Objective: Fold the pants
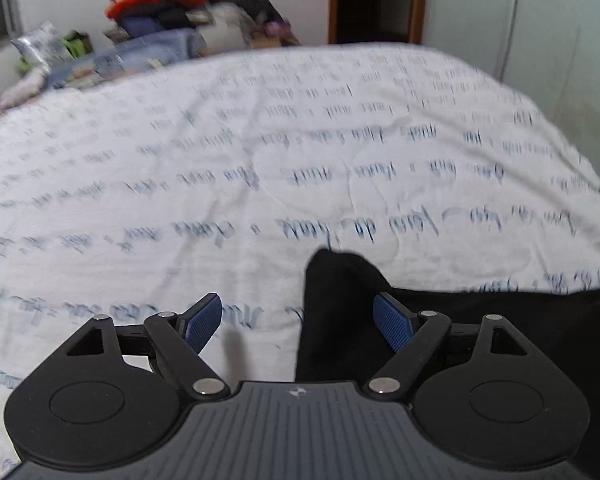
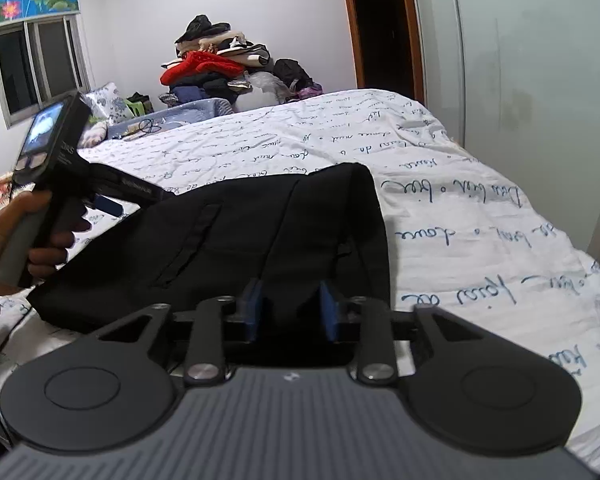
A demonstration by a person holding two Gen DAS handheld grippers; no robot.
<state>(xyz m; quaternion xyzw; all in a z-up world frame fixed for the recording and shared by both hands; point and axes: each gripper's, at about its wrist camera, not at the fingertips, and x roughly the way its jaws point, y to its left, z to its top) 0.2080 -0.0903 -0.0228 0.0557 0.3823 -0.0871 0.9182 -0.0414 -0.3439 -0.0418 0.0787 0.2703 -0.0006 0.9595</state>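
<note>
Pants (image 2: 236,240), black, lie folded on a bed (image 2: 460,208) covered by a white sheet printed with blue handwriting. In the right wrist view they spread from the near edge toward the middle of the bed, one corner pointing away. The right gripper (image 2: 290,312) sits low over their near edge, its blue fingers (image 2: 254,308) narrowly spaced with black cloth between them; whether they pinch it cannot be told. At left, a hand (image 2: 28,236) holds the left gripper (image 1: 296,322) by its handle, just beside the pants' left edge. In the blurred left wrist view its fingers (image 1: 204,322) are spread wide with nothing gripped: the left one is over the bare sheet, the right one over the pants' edge. Clothes (image 2: 216,68) are heaped beyond the bed, by a dark doorway (image 2: 380,28).
</note>
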